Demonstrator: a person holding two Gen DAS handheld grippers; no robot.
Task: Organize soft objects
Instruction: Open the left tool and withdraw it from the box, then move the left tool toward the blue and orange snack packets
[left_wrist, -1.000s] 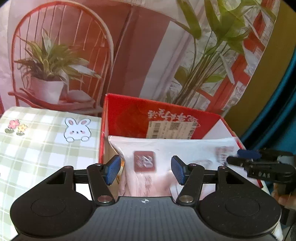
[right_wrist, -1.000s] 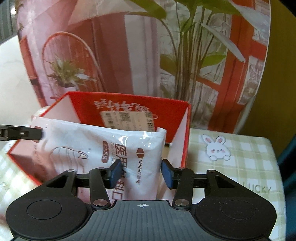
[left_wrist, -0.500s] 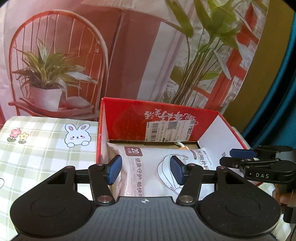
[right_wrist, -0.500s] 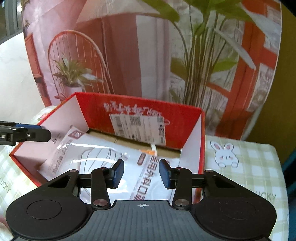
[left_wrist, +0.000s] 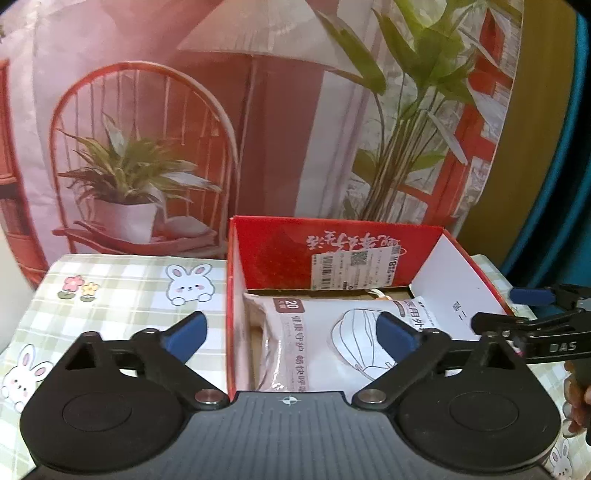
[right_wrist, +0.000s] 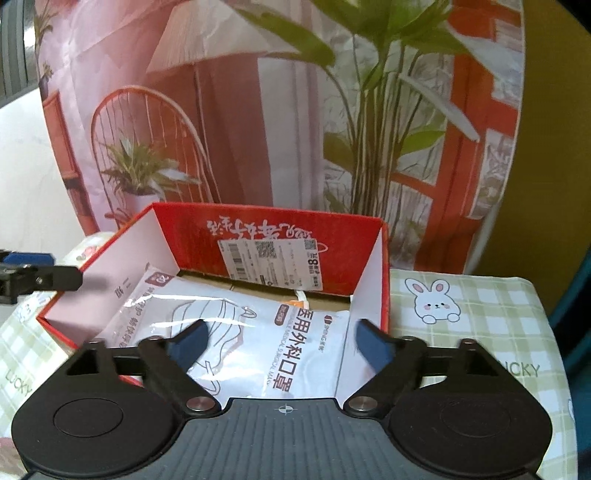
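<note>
A soft white pack of surgical masks (left_wrist: 325, 343) lies flat inside an open red cardboard box (left_wrist: 332, 251); both also show in the right wrist view, the pack (right_wrist: 258, 325) and the box (right_wrist: 280, 229). My left gripper (left_wrist: 291, 332) is open and empty above the box's near left corner. My right gripper (right_wrist: 280, 341) is open and empty above the box's near right part. Each gripper's tip shows at the edge of the other view.
The box stands on a green checked cloth with rabbit prints (left_wrist: 110, 295), which also shows in the right wrist view (right_wrist: 480, 314). A printed backdrop of a chair and plants (left_wrist: 258, 129) hangs right behind the box.
Both grippers let go of the mask pack, opened wide and pulled back. The pack dropped from upright to lying flat in the box.
</note>
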